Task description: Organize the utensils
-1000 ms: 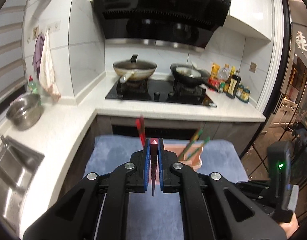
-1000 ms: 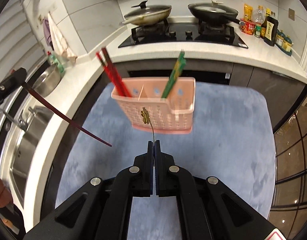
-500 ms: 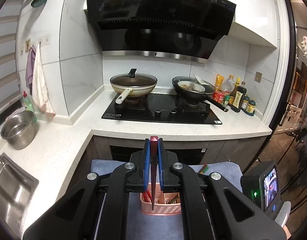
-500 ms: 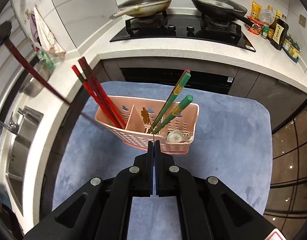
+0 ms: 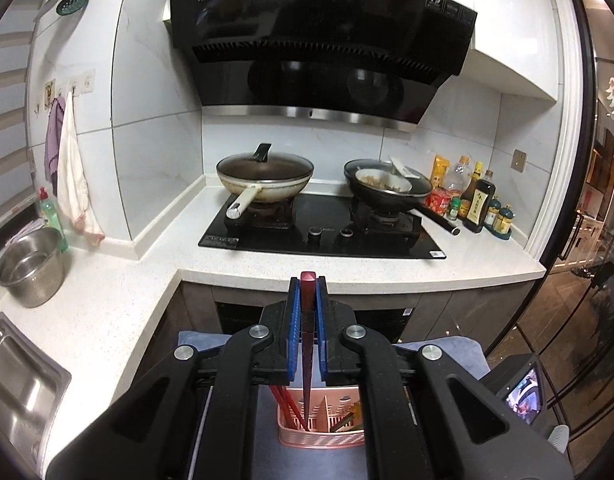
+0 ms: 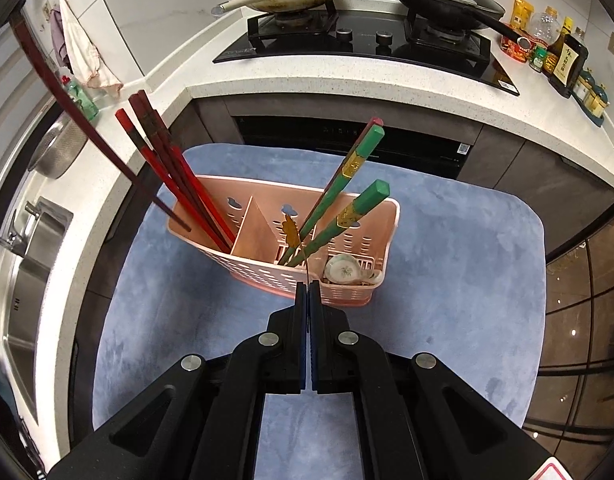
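Note:
A pink slotted utensil basket point(image 6: 347, 296) stands on a blue mat point(image 6: 467, 280). Its left compartment holds red chopsticks point(image 6: 175, 168), the middle one green chopsticks point(image 6: 347, 208), the right one a small ceramic spoon point(image 6: 343, 270). My left gripper point(image 5: 307, 292) is shut on a dark red chopstick point(image 5: 307, 360) that points down, its tip over the basket point(image 5: 323, 436); in the right wrist view the chopstick point(image 6: 87, 128) slants toward the left compartment's rim. My right gripper point(image 6: 308, 286) is shut on a thin metal pick with a gold leaf-shaped top point(image 6: 289, 230), held just above the basket's near wall.
A white L-shaped counter point(image 6: 267, 76) carries a black hob point(image 6: 367, 40) with two pans. Sauce bottles point(image 6: 563, 60) stand at the right. A steel sink point(image 6: 23, 280) and a steel pot point(image 6: 55, 152) are on the left. A glass door is at the right.
My left gripper has risen and carried the dark red chopstick over to the basket's left compartment. My right gripper has moved closer to and above the basket with the leaf-topped pick.

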A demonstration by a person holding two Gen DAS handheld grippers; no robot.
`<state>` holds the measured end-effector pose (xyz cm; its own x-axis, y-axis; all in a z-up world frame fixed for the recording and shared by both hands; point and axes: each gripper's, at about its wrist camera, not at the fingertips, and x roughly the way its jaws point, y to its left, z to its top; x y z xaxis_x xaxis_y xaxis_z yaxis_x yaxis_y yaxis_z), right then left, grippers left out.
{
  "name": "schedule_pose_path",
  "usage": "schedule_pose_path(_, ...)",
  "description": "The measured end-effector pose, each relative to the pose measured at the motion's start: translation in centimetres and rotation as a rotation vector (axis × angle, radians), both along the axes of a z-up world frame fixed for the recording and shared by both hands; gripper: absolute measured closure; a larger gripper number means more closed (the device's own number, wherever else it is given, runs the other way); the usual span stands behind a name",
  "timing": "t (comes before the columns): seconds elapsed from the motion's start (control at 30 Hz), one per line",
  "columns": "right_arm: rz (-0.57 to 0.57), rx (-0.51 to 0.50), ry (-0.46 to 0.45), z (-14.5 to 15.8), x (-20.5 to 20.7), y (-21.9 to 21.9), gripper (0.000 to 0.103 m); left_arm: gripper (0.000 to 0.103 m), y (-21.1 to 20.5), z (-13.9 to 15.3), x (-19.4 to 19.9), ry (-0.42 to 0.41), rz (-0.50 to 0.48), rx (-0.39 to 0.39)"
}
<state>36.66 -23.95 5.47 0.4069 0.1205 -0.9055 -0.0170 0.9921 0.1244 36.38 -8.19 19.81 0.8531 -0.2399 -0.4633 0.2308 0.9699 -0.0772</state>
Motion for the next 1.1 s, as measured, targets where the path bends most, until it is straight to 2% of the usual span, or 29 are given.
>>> schedule_pose_path(0.23,0.001,-0.001,0.023,-0.4,0.7,0.3,0.102,0.096,-0.5,-1.9,1.1,0.009,0.002,0.012)
schedule_pose_path(0.43,-0.003,-0.002,-0.001,0.3,1.0,0.4,0.101,0.095,-0.5,-2.7,1.8,0.036,0.01,0.027)
schedule_pose_path(0.5,-0.012,0.008,-0.027,0.7,0.9,0.4,0.092,0.091,-0.3,-3.3,2.1,0.061,0.022,0.027)
schedule_pose_path(0.53,-0.015,0.013,-0.036,0.9,0.9,0.4,0.087,0.082,-0.1,-3.5,2.0,0.064,0.029,0.027)
schedule_pose_path(0.57,-0.018,0.016,-0.053,1.2,0.7,0.4,0.085,0.074,0.1,-3.6,1.9,0.064,0.037,0.025)
schedule_pose_path(0.67,-0.027,0.015,-0.091,1.8,0.3,0.3,0.082,0.063,0.6,-3.9,1.3,0.048,0.057,0.032)
schedule_pose_path(0.87,-0.042,0.039,-0.142,2.4,-1.0,0.2,0.08,0.052,0.5,-4.4,-0.4,0.026,0.066,0.079)
schedule_pose_path(1.1,-0.049,0.047,-0.183,3.2,-2.7,0.3,0.08,0.05,0.7,-5.6,-2.1,0.036,0.071,0.103)
